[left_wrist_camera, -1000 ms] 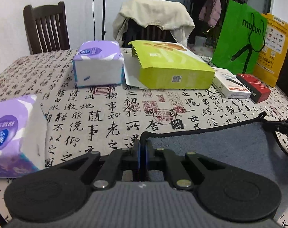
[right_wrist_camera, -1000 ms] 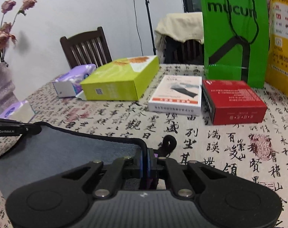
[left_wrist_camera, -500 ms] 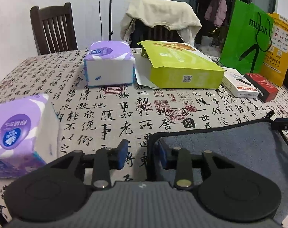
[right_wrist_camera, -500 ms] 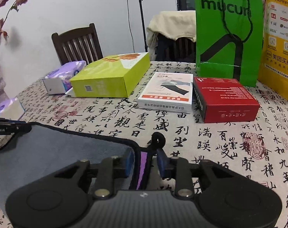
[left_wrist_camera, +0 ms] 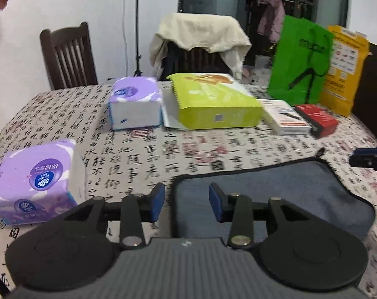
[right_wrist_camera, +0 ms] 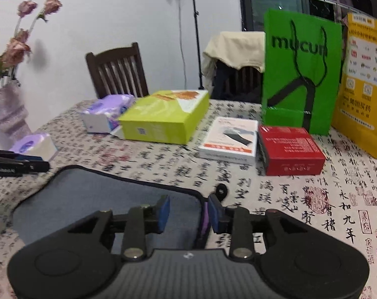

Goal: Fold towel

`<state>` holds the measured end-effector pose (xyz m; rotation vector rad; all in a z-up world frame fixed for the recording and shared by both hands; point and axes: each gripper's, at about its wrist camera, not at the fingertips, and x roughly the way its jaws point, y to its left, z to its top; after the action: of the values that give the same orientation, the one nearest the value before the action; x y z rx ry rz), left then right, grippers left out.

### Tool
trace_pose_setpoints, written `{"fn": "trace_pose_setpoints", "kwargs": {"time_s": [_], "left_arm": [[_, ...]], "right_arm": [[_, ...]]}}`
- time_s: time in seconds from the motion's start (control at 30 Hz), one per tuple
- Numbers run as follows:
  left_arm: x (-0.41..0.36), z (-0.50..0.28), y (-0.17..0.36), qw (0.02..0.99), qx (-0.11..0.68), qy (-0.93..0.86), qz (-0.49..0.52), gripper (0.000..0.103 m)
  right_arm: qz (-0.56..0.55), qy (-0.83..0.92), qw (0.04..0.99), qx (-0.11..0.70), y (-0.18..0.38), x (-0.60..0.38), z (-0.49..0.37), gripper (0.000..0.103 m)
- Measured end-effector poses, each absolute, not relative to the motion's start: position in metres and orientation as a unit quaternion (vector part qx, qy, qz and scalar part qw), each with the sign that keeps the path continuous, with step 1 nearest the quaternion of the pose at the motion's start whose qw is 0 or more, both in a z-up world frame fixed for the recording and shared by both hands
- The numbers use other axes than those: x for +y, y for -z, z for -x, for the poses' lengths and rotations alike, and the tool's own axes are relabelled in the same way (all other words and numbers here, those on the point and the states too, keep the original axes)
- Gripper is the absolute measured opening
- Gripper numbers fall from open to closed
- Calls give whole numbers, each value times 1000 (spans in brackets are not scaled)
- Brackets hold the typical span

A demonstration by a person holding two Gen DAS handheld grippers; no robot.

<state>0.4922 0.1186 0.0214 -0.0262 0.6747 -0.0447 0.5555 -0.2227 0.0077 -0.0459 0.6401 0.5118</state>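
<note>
A grey-blue towel [left_wrist_camera: 275, 194] with black trim lies folded flat on the patterned tablecloth; it also shows in the right wrist view [right_wrist_camera: 93, 199]. My left gripper [left_wrist_camera: 187, 204] is open above the towel's left corner, holding nothing. My right gripper [right_wrist_camera: 188, 213] is open above the towel's right corner, where a black hanging loop [right_wrist_camera: 222, 189] lies on the cloth. The right gripper's tip shows at the right edge of the left wrist view [left_wrist_camera: 370, 158]; the left gripper's tip shows at the left edge of the right wrist view [right_wrist_camera: 19, 164].
Purple tissue packs [left_wrist_camera: 36, 182] [left_wrist_camera: 136, 104] sit left and far left. A lime box [left_wrist_camera: 213, 102], a white box [right_wrist_camera: 230, 137], a red box [right_wrist_camera: 288, 149], a green bag [right_wrist_camera: 300, 72] and a yellow bag [right_wrist_camera: 365, 82] stand behind. Chairs [left_wrist_camera: 69, 54] stand beyond the table.
Both grippers were shut on the towel's corners one second ago. Both have opened, let the towel go and pulled back and up; the towel lies flat.
</note>
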Motion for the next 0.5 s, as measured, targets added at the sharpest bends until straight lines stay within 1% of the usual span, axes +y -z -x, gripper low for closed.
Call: {"fn": "trace_pose_setpoints", "kwargs": {"time_s": [0.07,0.17,0.27,0.33,0.4,0.5], "left_arm": [[112,-480,-28,945,325,28,10,43],[104,-459,-37,948,316,33,6,44],[99,-436,-46,952,305,34,3,47],[96,-421,-51,954,298,34,2,48],[93,-406,-57,957,290,33,-1,49],[89,-380,-63,960,276,33,0,53]], "right_arm": [[24,-258,917,304,-16,-219,-543,33],[24,-272,915,296,-27,-218,-522,39],[28,-282,915,286,-36,-219,-499,41],[29,-286,916,280,-40,-220,-486,46],[28,-289,917,273,-45,-222,-471,47],[28,-293,918,264,-51,-227,-448,48]]}}
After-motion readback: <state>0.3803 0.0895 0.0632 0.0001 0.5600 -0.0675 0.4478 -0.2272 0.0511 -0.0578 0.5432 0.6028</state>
